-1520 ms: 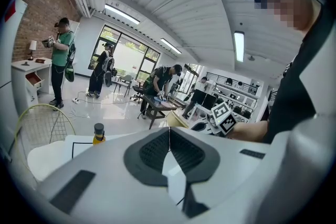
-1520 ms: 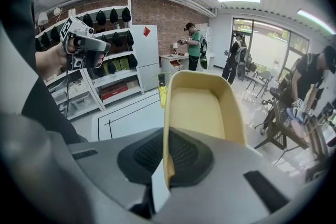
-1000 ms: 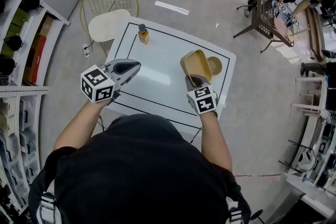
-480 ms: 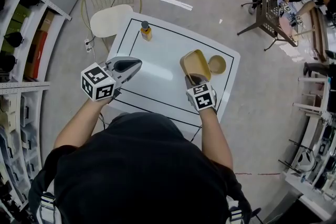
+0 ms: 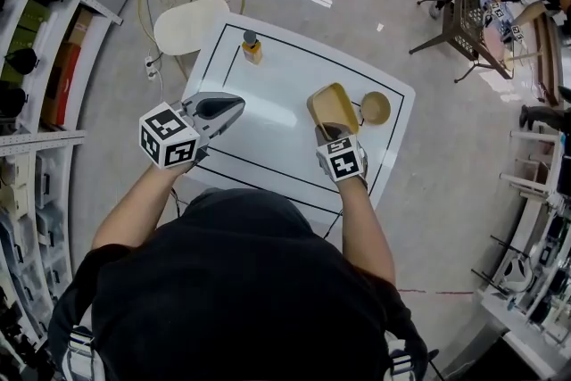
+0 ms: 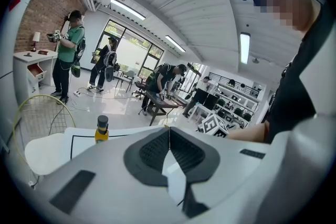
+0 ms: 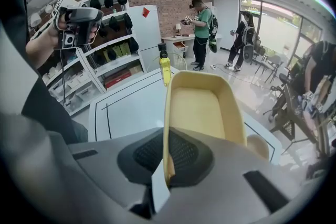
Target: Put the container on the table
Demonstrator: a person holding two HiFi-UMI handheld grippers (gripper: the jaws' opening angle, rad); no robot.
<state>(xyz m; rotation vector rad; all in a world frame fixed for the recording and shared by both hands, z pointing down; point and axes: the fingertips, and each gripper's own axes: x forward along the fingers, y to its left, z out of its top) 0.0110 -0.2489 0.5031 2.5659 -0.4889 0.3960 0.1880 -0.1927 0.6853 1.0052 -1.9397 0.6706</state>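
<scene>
Container [image 5: 334, 109] clamped by near wall in right gripper [image 5: 332, 135], tilted ahead of it over table [image 5: 268, 116]. Level it, seat base flat left of bowl [image 5: 376, 107], then release. Left gripper [image 5: 230, 108] jaws together, empty.

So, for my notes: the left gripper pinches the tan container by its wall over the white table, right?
No, the right gripper pinches the tan container by its wall over the white table, as the right gripper view shows; the left gripper is shut and empty.
</scene>
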